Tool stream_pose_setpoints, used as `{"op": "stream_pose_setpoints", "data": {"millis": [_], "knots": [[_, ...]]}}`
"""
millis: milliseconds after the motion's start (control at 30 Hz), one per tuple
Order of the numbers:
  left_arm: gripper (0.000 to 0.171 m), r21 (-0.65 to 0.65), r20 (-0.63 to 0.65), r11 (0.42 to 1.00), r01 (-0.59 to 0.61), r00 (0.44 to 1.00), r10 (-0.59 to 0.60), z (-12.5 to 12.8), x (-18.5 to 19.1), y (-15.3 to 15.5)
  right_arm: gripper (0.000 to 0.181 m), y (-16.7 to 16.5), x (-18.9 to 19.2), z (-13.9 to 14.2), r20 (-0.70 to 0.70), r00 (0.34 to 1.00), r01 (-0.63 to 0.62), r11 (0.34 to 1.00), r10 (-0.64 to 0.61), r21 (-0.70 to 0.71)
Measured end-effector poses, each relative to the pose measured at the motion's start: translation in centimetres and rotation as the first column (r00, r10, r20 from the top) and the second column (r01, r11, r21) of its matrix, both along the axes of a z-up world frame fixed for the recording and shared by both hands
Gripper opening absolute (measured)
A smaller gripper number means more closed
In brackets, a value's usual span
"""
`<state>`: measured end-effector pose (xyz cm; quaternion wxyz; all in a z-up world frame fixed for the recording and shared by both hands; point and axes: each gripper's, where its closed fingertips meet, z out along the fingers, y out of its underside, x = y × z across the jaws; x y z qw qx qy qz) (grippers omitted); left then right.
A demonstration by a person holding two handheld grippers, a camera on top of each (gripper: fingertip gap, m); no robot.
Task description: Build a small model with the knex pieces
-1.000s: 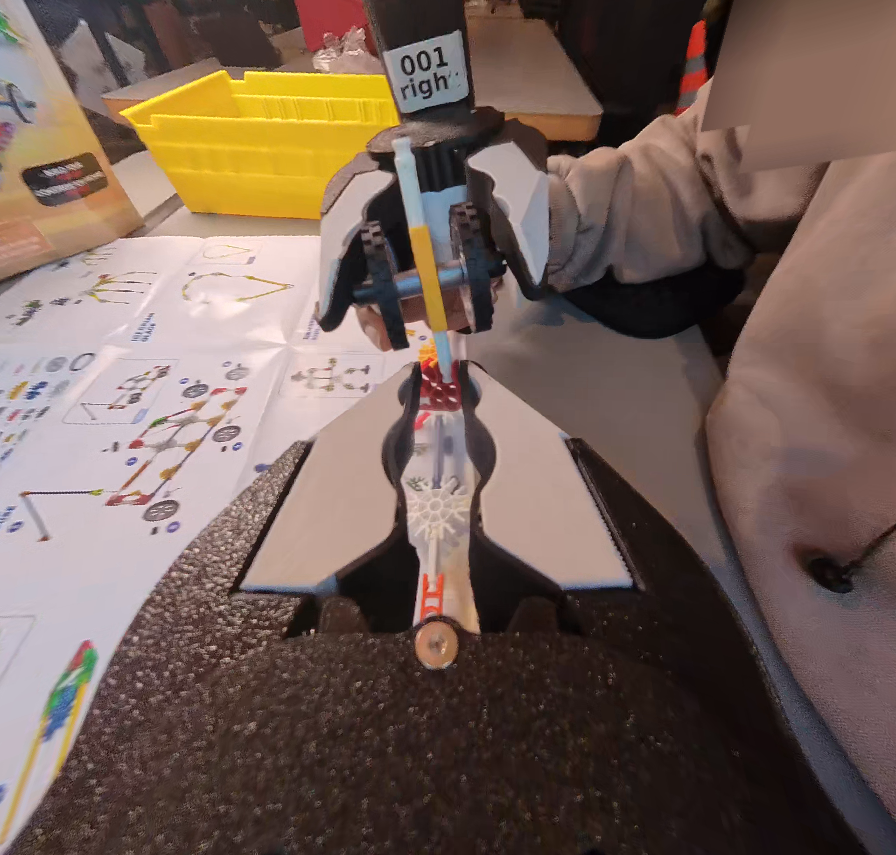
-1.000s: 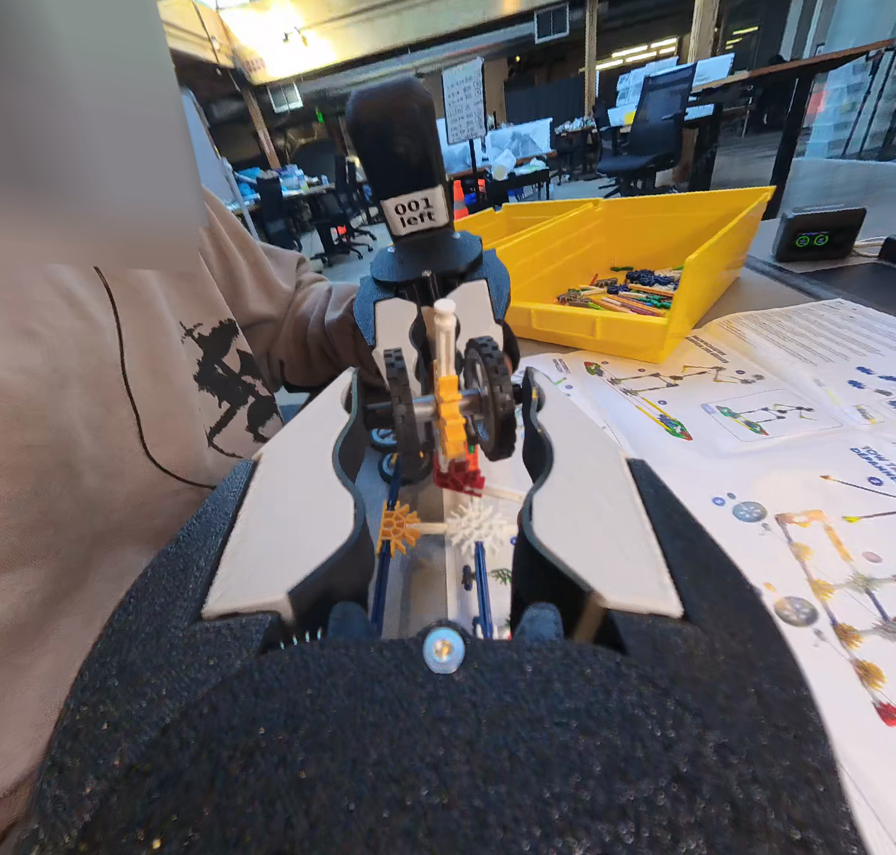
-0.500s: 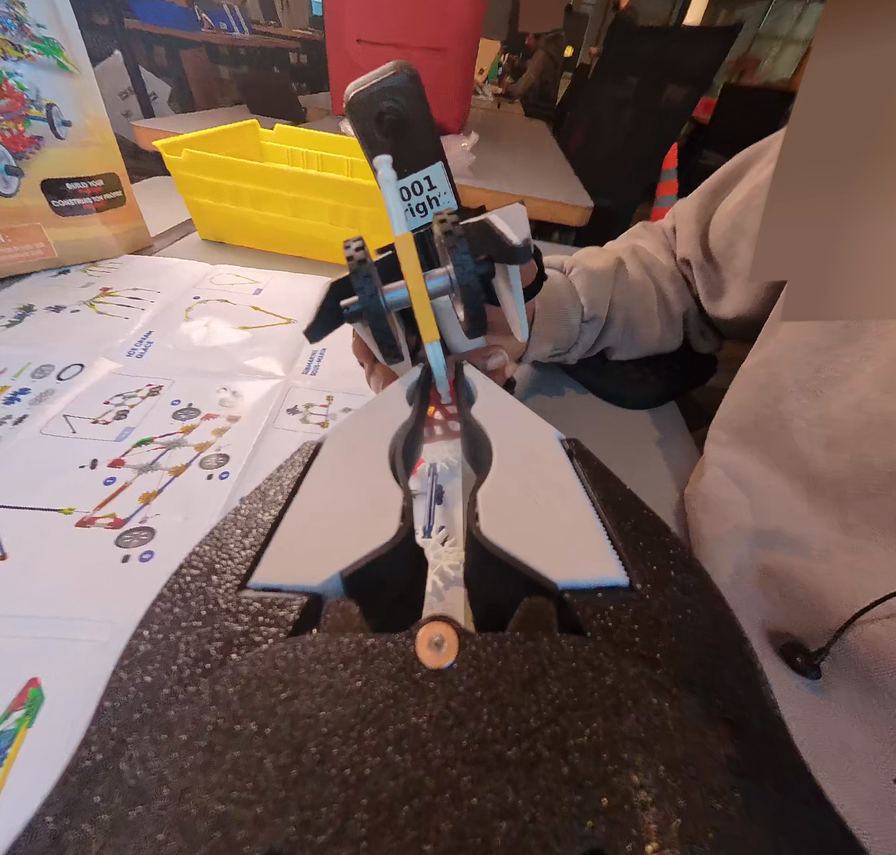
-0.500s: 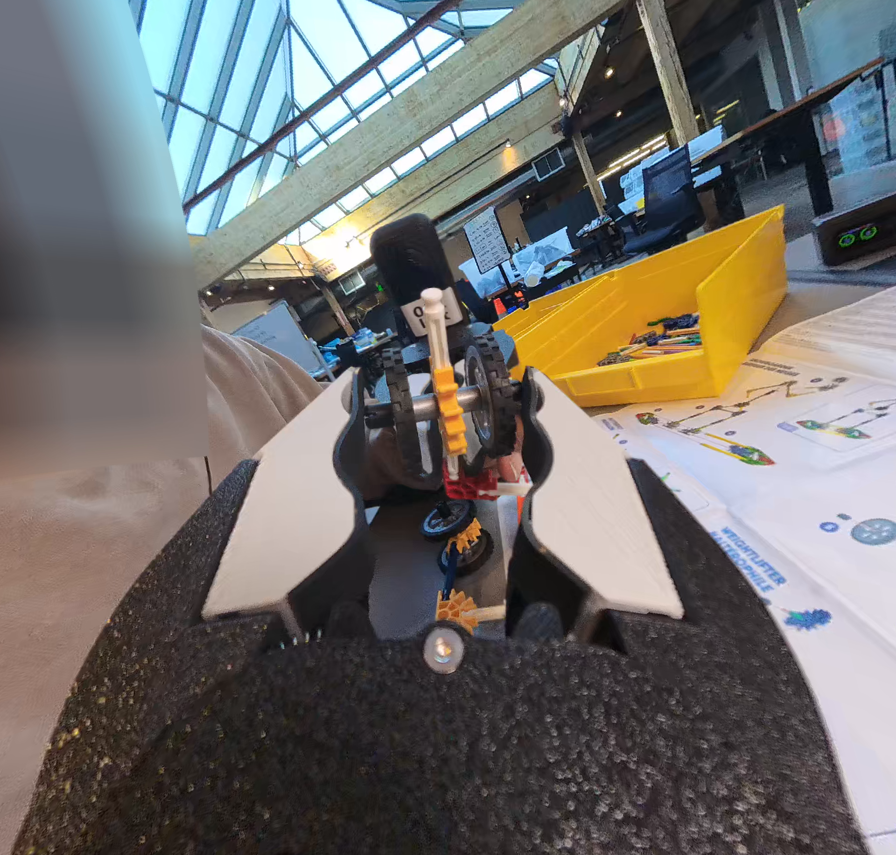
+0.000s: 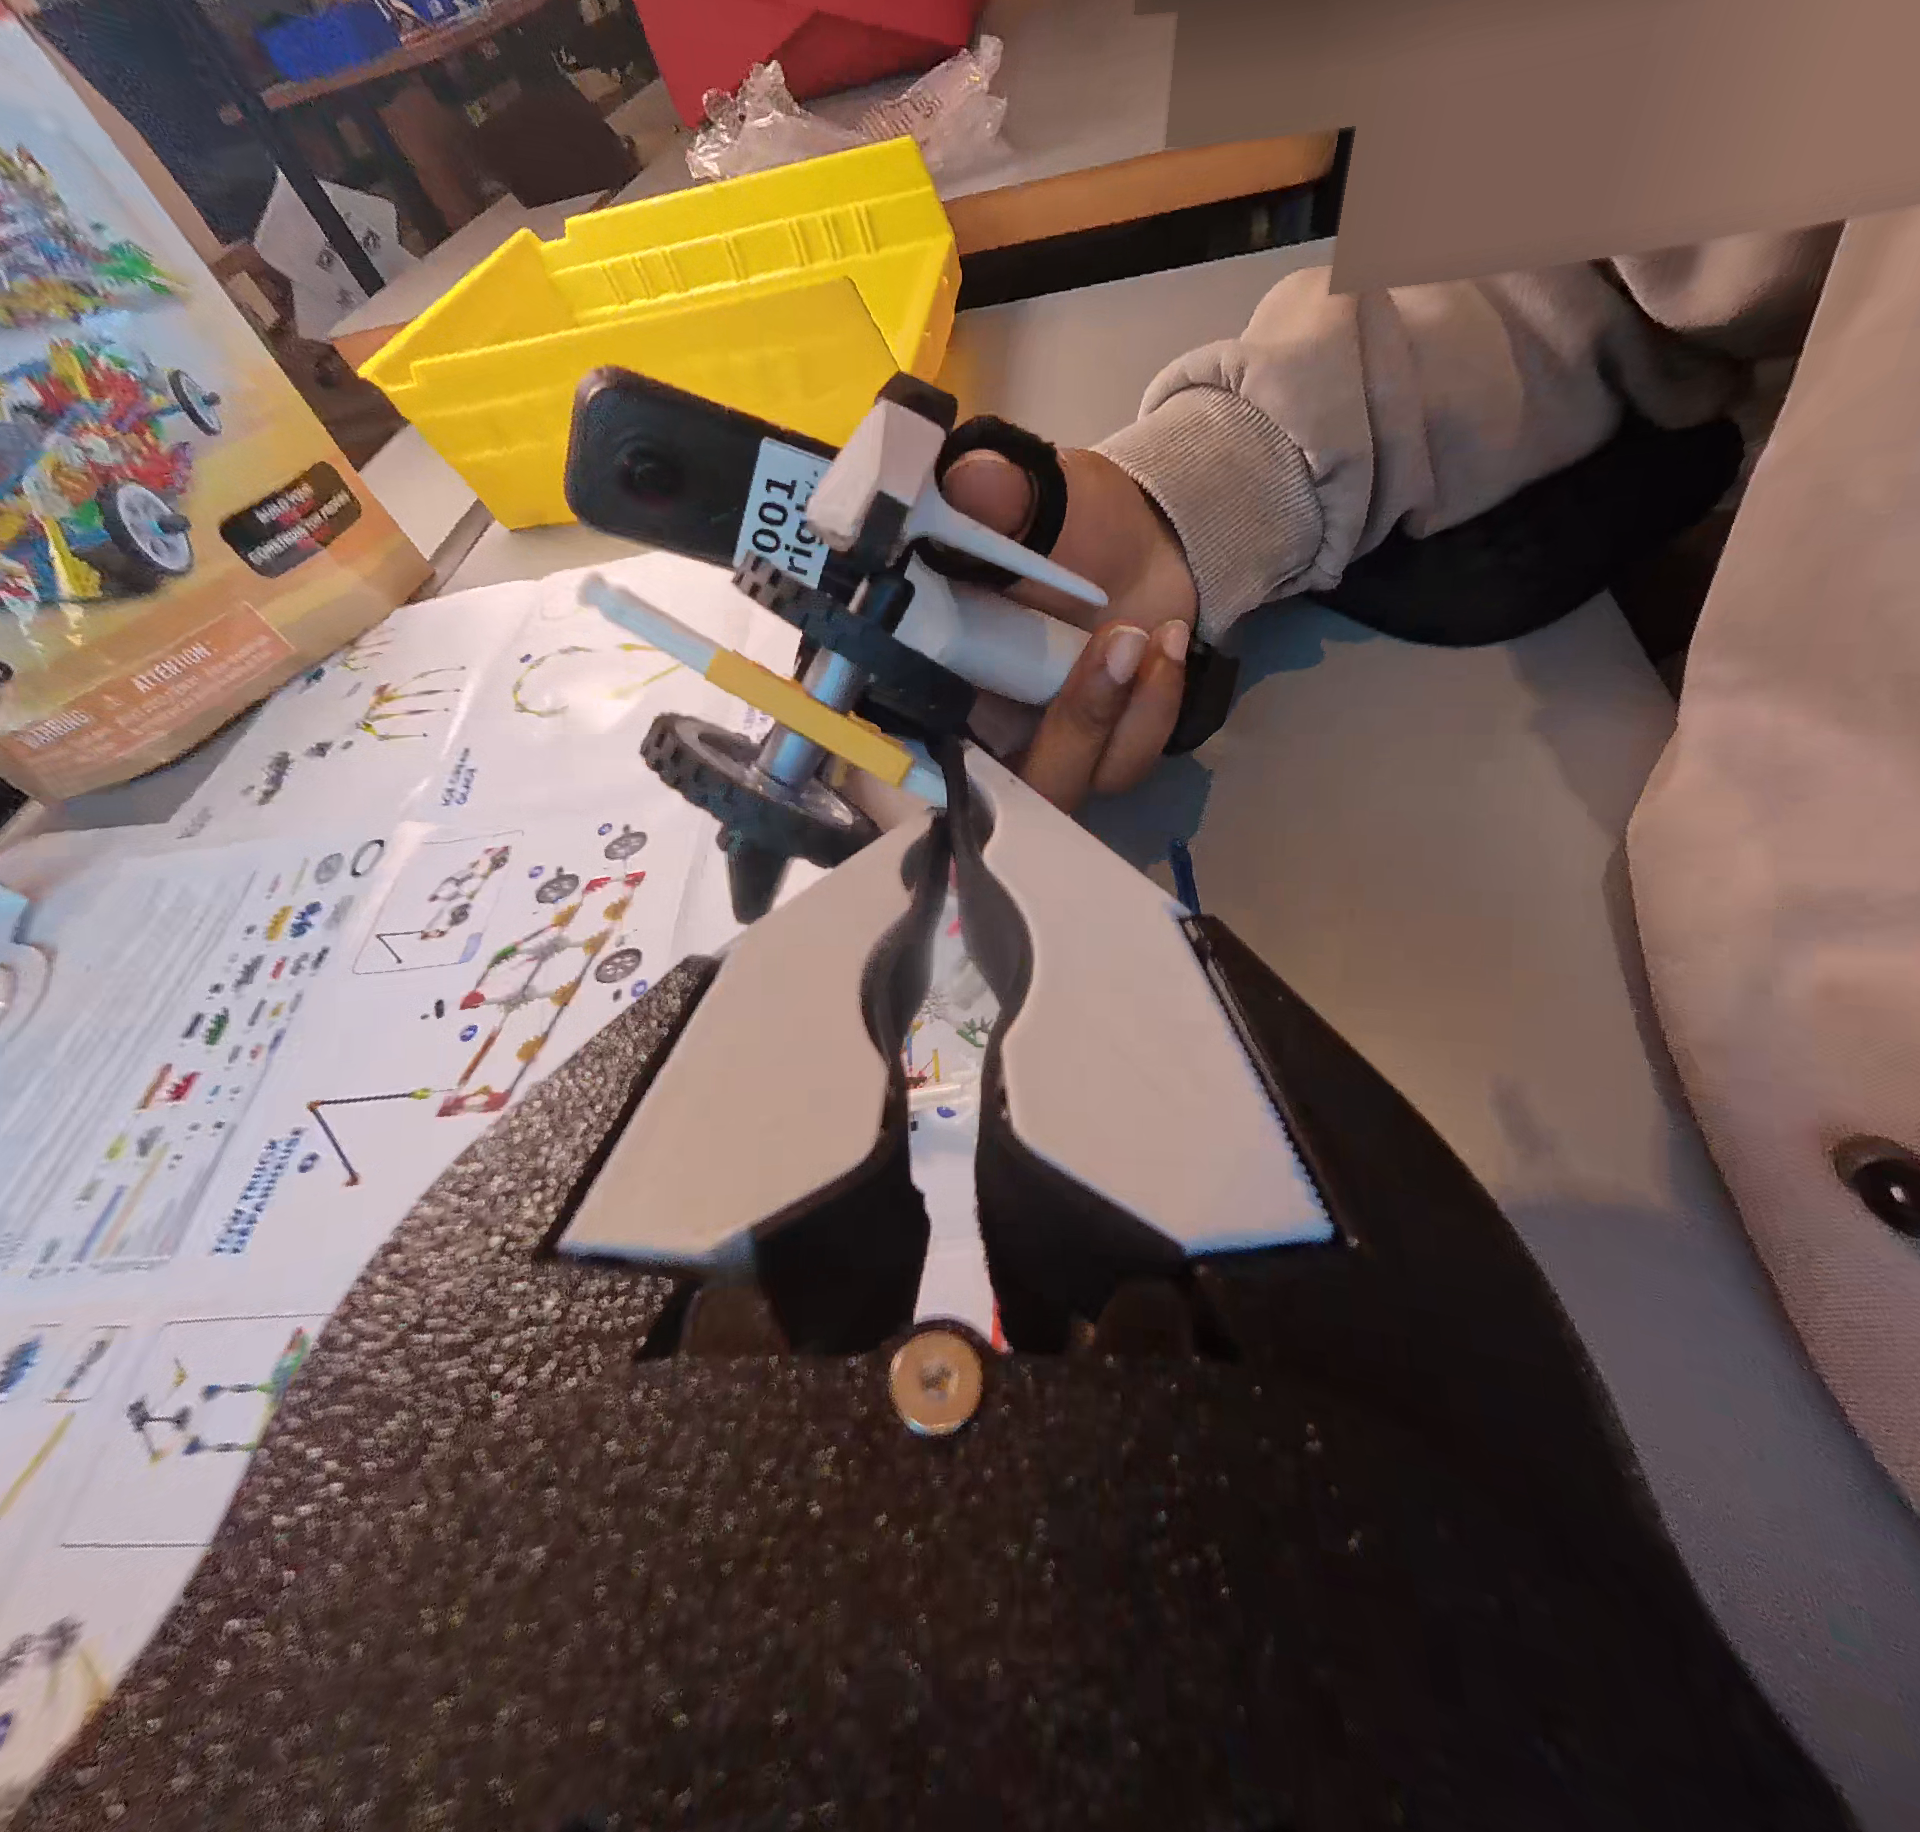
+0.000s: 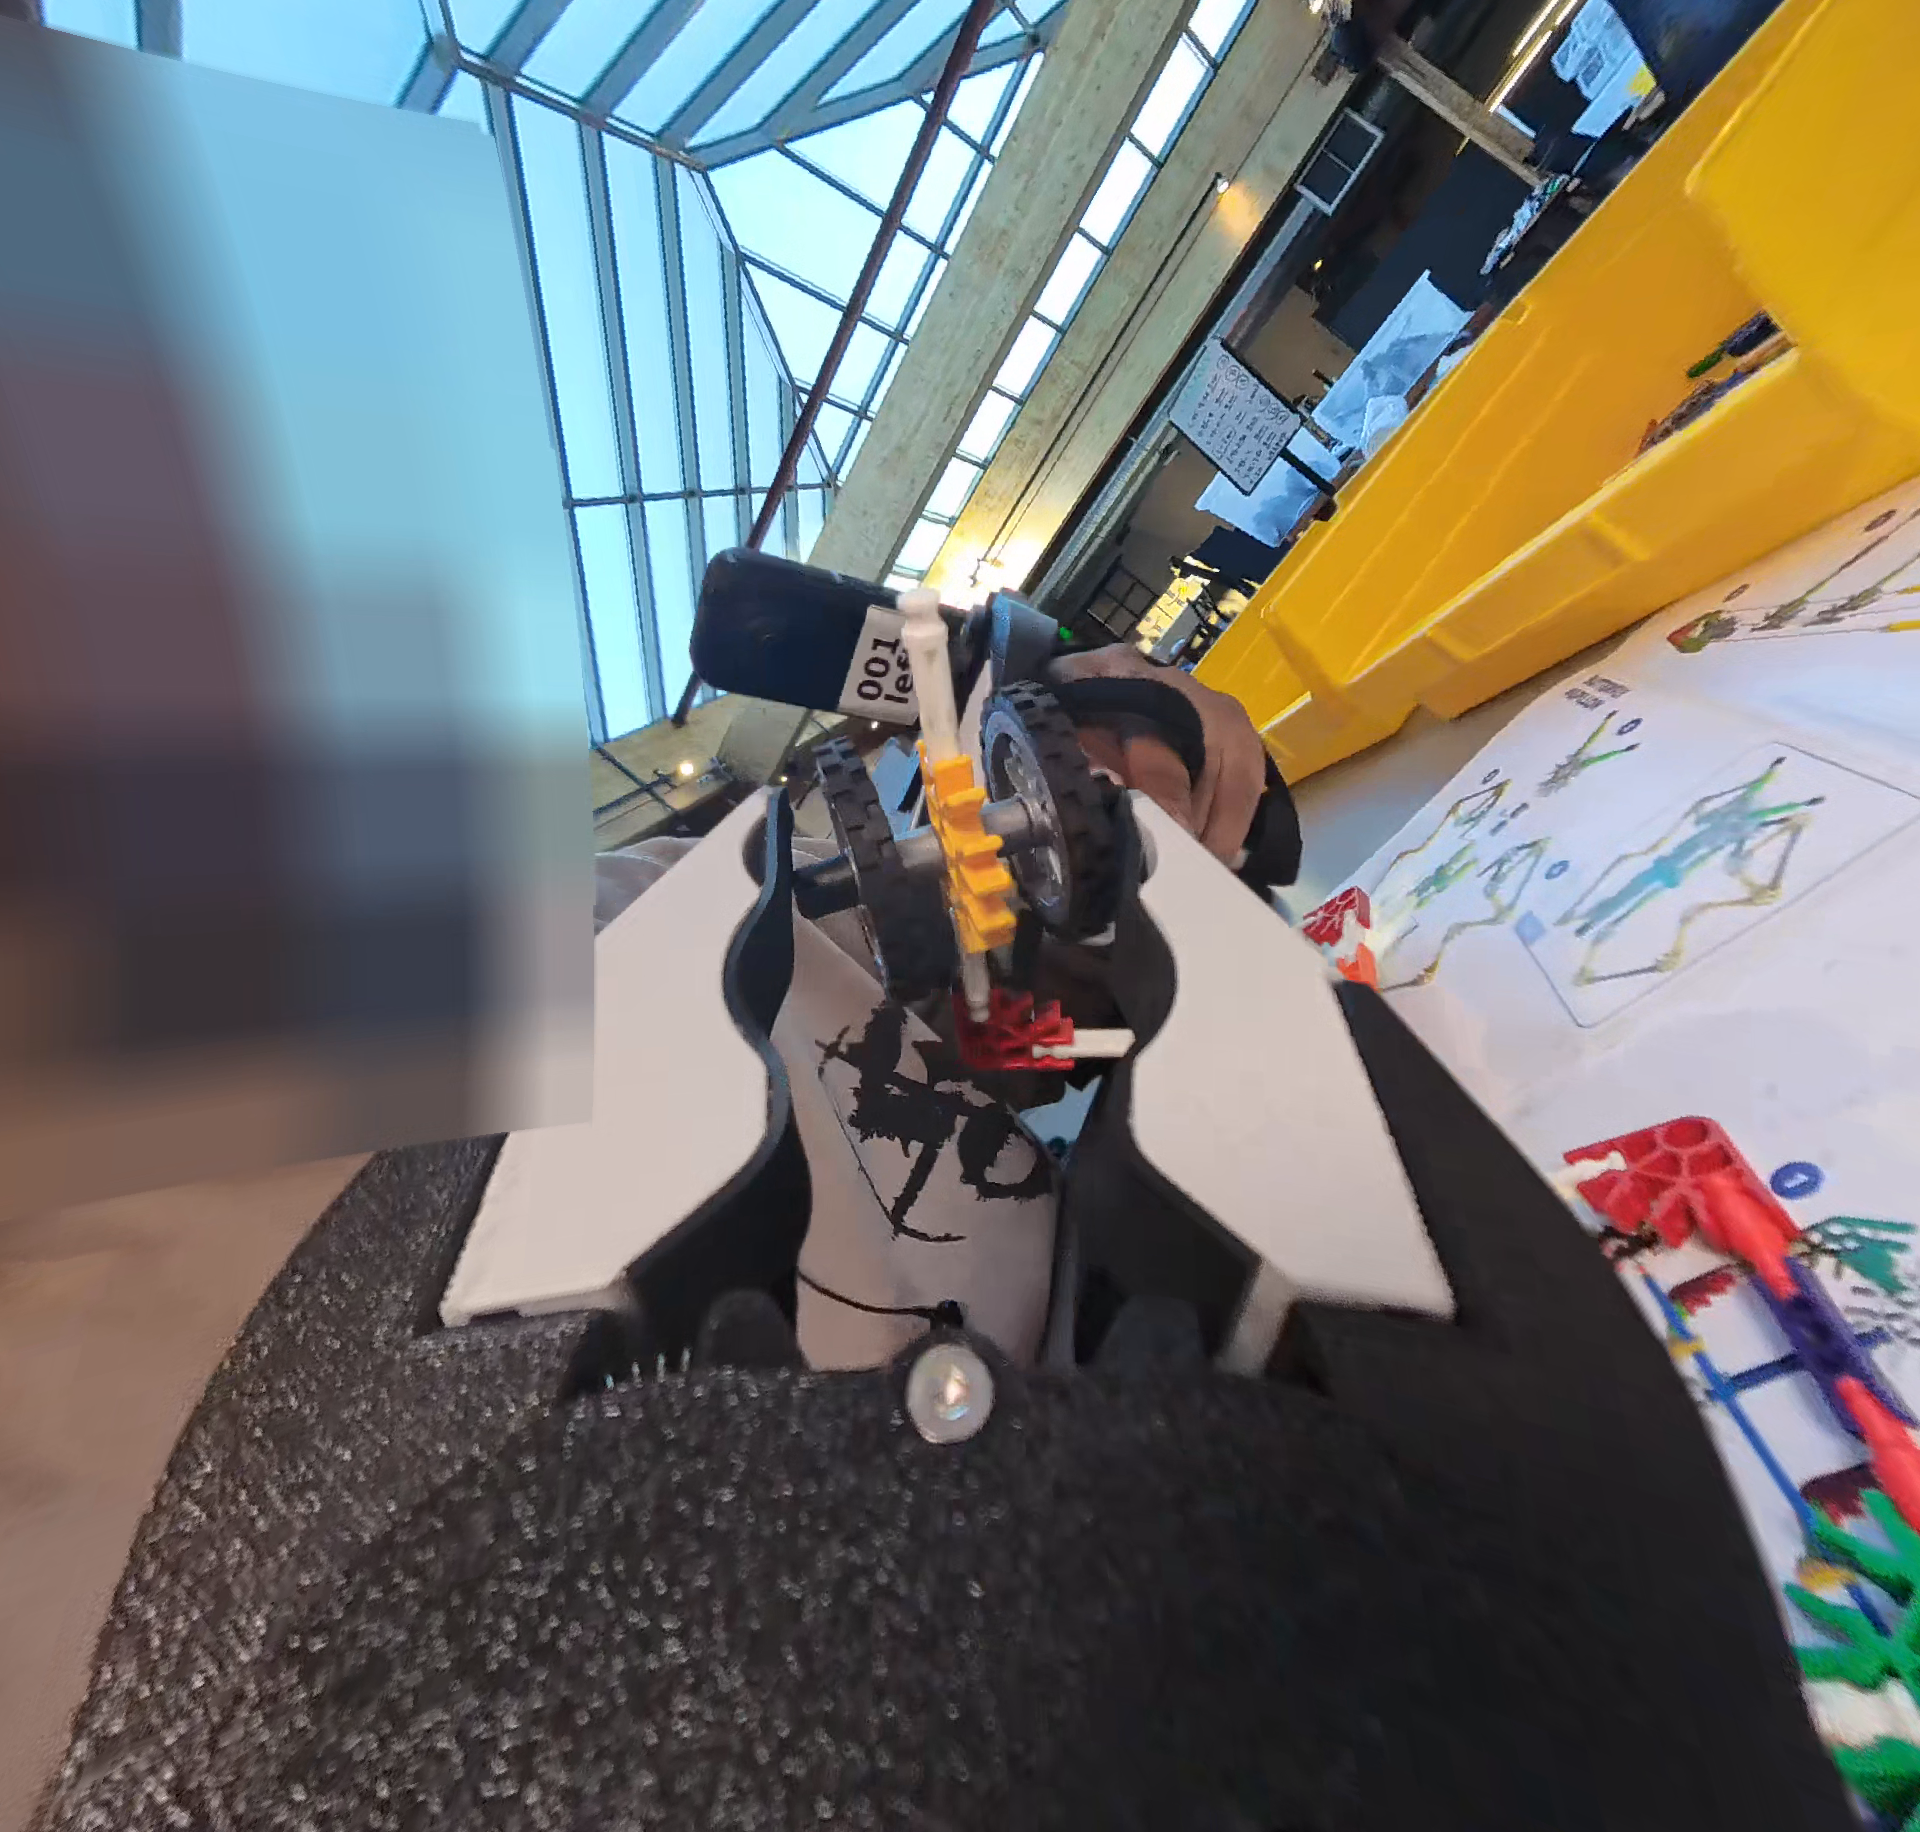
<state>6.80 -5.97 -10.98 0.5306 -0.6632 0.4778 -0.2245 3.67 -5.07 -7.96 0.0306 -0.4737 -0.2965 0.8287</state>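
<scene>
My right gripper (image 6: 956, 818) is shut on a toy axle with two black wheels (image 6: 1049, 826), one fingertip at each end of the axle. A yellow toothed piece (image 6: 971, 847) sits on the axle between the wheels. A white rod (image 6: 930, 670) runs through this piece, and a red connector (image 6: 1003, 1039) is fixed to its lower end. My left gripper (image 5: 940, 826) meets the rod's lower end, and its fingers are pressed together on that connector. In the left wrist view the rod (image 5: 644, 624) lies tilted to the left and the connector is hidden between the pads.
A yellow bin (image 5: 675, 328) stands at the back of the table, on the right in the right wrist view (image 6: 1558, 494). An instruction sheet (image 5: 312, 951) covers the table. A toy box (image 5: 125, 432) stands at the left. A half-built red, purple and green model (image 6: 1714, 1221) lies on the sheet. A person's sleeve (image 5: 1403, 452) is on the right. My left and right fingertips are right by each other.
My left fingers have closed further on the red connector. Both grippers have rolled together, tipping the wheel assembly so the rod points left in the left wrist view. The right gripper keeps hold of the axle.
</scene>
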Motion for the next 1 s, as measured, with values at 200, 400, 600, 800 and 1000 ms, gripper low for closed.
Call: {"op": "stream_pose_setpoints", "data": {"millis": [200, 400, 600, 800, 1000], "knots": [[0.008, -0.280, 0.225, 0.960, -0.031, 0.970, 0.097, -0.6, -0.6, 1.2, 0.059, 1.3, -0.1, -0.4, -0.031, 0.988, 0.151, 0.979, -0.148, 0.134], [0.027, -0.332, 0.240, 0.933, -0.136, 0.945, 0.223, -0.9, -0.7, 2.3, 0.059, 2.2, -0.1, 1.0, -0.157, 0.929, 0.369, 0.881, -0.336, 0.296], [0.023, -0.329, 0.316, 0.922, -0.205, 0.896, 0.312, -0.2, -0.8, 3.8, 0.059, 1.3, -0.9, 1.7, -0.260, 0.847, 0.528, 0.678, -0.463, 0.511], [0.018, -0.197, 0.193, 0.950, -0.244, 0.940, 0.281, -0.3, -1.9, 4.1, 0.060, 2.1, -0.7, 1.3, -0.266, 0.815, 0.547, 0.536, -0.514, 0.643], [0.017, -0.250, 0.040, 0.965, -0.078, 0.995, 0.091, -1.9, -1.9, 1.4, 0.053, -0.2, 0.9, -1.2, -0.165, 0.959, 0.271, 0.576, -0.230, 0.771]]}}
